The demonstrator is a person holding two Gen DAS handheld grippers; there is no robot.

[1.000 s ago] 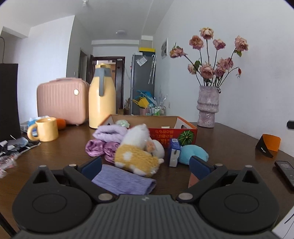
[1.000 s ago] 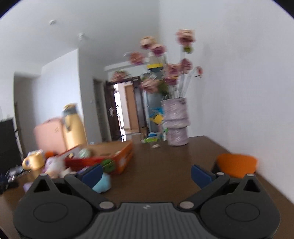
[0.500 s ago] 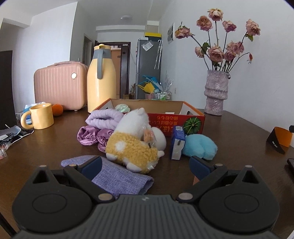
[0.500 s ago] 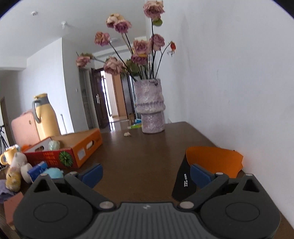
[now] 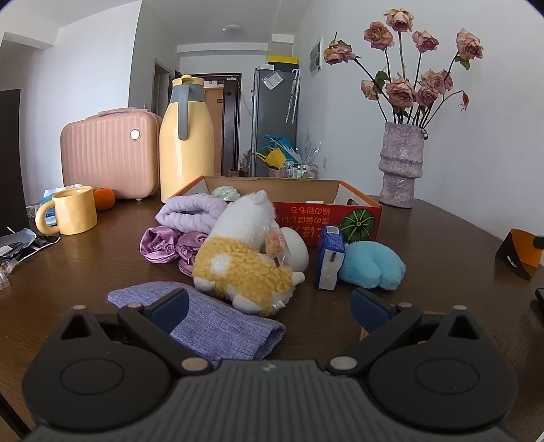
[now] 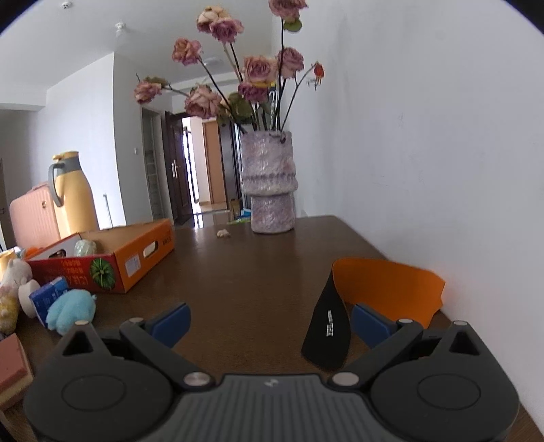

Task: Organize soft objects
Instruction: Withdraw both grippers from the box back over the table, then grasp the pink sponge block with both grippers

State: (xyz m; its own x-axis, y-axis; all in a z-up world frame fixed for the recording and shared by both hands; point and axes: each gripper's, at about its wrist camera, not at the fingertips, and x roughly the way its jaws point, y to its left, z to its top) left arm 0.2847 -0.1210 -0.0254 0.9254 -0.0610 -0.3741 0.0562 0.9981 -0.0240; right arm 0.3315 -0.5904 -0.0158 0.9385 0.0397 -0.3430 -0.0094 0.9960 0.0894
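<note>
Left gripper (image 5: pixel 268 306) jaws spread, empty, low over the cloth (image 5: pixel 217 319) before the plush (image 5: pixel 244 268); box (image 5: pixel 357 210) behind. Right gripper (image 6: pixel 268 321) jaws spread, empty, beside the orange strap (image 6: pixel 384 285). Advice: centre the plush's body between pads, close gently, lift clear of the box's rim.

- White wall (image 6: pixel 425 142) to the right of the dark wooden table (image 6: pixel 258 278).
- Straight ahead, an open doorway (image 6: pixel 204 163) onto a lit hallway.
- Grey fridge (image 5: pixel 273 115) ahead, white ceiling (image 5: pixel 217 20) above.
</note>
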